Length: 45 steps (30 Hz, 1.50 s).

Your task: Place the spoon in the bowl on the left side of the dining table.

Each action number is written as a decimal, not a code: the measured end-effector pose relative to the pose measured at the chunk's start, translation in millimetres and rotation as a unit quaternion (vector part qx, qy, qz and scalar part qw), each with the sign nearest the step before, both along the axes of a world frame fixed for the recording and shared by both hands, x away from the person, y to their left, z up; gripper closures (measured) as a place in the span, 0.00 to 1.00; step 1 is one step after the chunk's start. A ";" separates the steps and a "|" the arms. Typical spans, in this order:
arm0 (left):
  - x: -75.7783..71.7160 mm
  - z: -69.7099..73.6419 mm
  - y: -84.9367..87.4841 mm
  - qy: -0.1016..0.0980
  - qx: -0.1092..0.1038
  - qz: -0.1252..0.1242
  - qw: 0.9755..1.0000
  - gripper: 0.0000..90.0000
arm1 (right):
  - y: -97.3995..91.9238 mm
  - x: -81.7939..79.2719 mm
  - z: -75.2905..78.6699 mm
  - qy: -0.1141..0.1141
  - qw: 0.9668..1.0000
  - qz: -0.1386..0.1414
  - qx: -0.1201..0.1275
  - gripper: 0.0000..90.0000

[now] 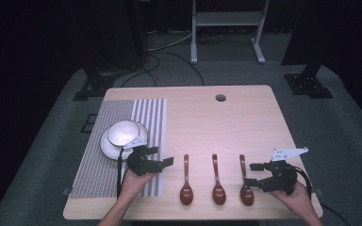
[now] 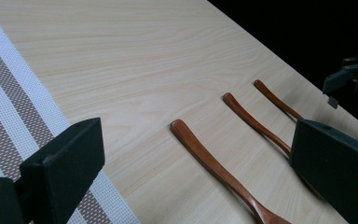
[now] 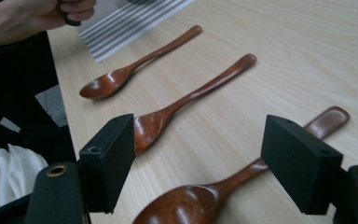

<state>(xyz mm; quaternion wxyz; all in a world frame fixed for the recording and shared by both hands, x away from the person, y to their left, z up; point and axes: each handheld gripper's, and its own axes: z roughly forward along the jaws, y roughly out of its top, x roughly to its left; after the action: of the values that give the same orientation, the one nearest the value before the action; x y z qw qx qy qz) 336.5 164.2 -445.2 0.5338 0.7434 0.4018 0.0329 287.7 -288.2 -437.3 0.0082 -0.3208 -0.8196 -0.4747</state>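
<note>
On the near half of the wooden table (image 1: 245, 113), three brown wooden spoons lie in a row, bowls toward the person and handles pointing away: the left spoon (image 1: 186, 181), the middle spoon (image 1: 217, 181) and the right spoon (image 1: 245, 181). They lie roughly parallel and apart from one another.

Right gripper (image 1: 253, 173): held in the person's right hand (image 1: 296, 195), just right of the right spoon. Its jaws stand spread wide with nothing pinched. In the right gripper view the right spoon (image 3: 205, 198) lies on the table between and beyond the two jaws, with no pad seen pressing on it.

Left gripper (image 1: 166, 161): held in the left hand (image 1: 134, 181) at the edge of the striped placemat (image 1: 151, 113), left of the left spoon. In the left gripper view its jaws are likewise spread, empty, with bare table and the left spoon's handle (image 2: 205, 154) showing between them.

A white bowl (image 1: 122, 133) sits on a white saucer (image 1: 109, 148) on the placemat, just behind the left gripper
</note>
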 end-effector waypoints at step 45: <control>-1.7 -0.3 2.7 0.002 -0.008 -0.008 1.000 0.02 | 124.9 14.7 17.4 0.016 0.985 0.168 -0.045 0.29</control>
<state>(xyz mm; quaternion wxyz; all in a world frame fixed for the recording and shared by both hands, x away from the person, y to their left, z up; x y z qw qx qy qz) 334.8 166.9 -445.5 0.5390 0.7424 0.3972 0.0236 302.4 -163.3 -419.9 0.0865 -0.1864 -0.8821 -0.4239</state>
